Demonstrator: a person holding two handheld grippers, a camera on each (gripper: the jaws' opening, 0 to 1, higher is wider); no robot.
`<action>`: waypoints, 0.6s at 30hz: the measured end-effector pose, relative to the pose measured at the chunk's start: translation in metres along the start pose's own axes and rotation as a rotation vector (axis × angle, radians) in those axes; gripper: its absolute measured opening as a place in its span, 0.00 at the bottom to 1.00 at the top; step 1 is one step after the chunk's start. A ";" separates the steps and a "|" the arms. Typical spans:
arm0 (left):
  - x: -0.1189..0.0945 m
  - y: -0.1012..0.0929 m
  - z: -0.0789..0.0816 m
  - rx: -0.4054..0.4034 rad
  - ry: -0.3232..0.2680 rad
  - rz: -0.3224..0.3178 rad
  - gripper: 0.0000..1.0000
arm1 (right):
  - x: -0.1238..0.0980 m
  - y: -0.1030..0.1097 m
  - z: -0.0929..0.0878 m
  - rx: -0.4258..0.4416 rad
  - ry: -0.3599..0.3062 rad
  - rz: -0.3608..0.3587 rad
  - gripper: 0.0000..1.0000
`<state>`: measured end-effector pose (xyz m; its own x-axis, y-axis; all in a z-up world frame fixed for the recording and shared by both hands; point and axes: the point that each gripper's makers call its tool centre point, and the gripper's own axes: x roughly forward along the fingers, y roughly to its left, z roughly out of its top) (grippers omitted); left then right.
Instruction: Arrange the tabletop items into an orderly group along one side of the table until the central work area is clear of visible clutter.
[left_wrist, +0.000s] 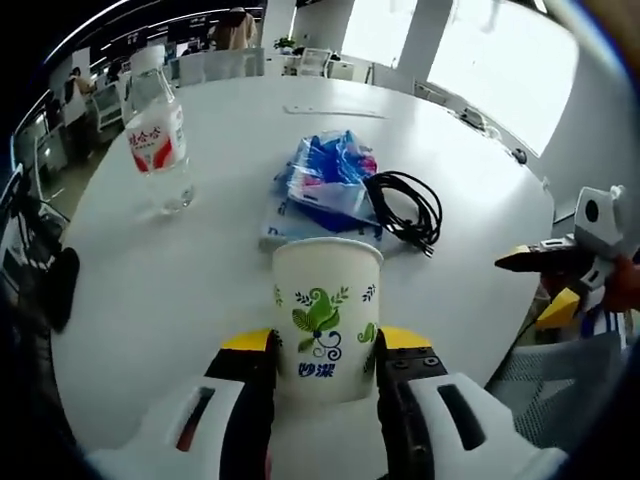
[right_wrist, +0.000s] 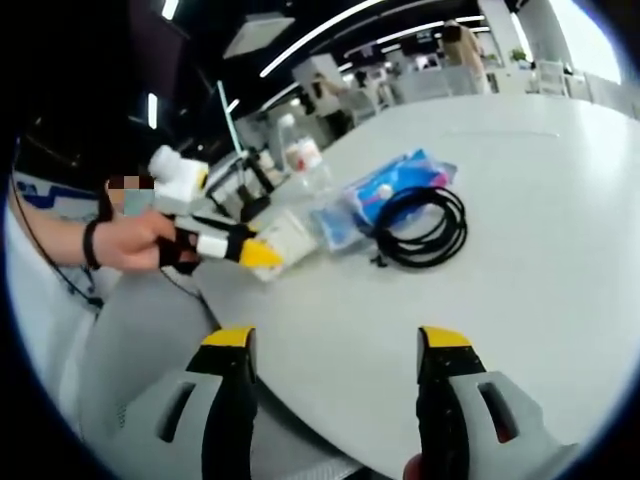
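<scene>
While the left hand-held gripper (left_wrist: 325, 362) squeezes the paper cup (left_wrist: 326, 312) low in the frame's middle, the job looks just begun. The water bottle (left_wrist: 158, 138) at upper left, blue packets (left_wrist: 332, 180) and black cable (left_wrist: 406, 208) sit spread over the surface (left_wrist: 200, 300). The right hand-held gripper (right_wrist: 335, 345) hangs wide apart, holding nothing.

Bright window glare washes the white table (left_wrist: 470, 190); fisheye edges blur.
</scene>
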<state>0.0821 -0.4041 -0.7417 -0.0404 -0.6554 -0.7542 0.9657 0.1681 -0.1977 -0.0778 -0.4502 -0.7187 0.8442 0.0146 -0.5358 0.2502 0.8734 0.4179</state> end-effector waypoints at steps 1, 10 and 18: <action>-0.001 -0.002 -0.002 -0.003 0.002 -0.007 0.38 | 0.001 0.001 0.000 -0.001 0.000 0.003 0.64; -0.015 -0.033 -0.012 -0.041 -0.034 -0.056 0.38 | 0.007 0.019 0.006 0.031 -0.034 0.049 0.63; -0.022 -0.057 -0.014 0.077 -0.038 -0.118 0.38 | 0.009 0.027 0.010 0.029 -0.039 0.080 0.61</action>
<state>0.0239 -0.3889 -0.7220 -0.1468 -0.6945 -0.7043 0.9717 0.0318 -0.2340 -0.0588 -0.4312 -0.7043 0.8797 0.0646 -0.4710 0.1938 0.8559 0.4794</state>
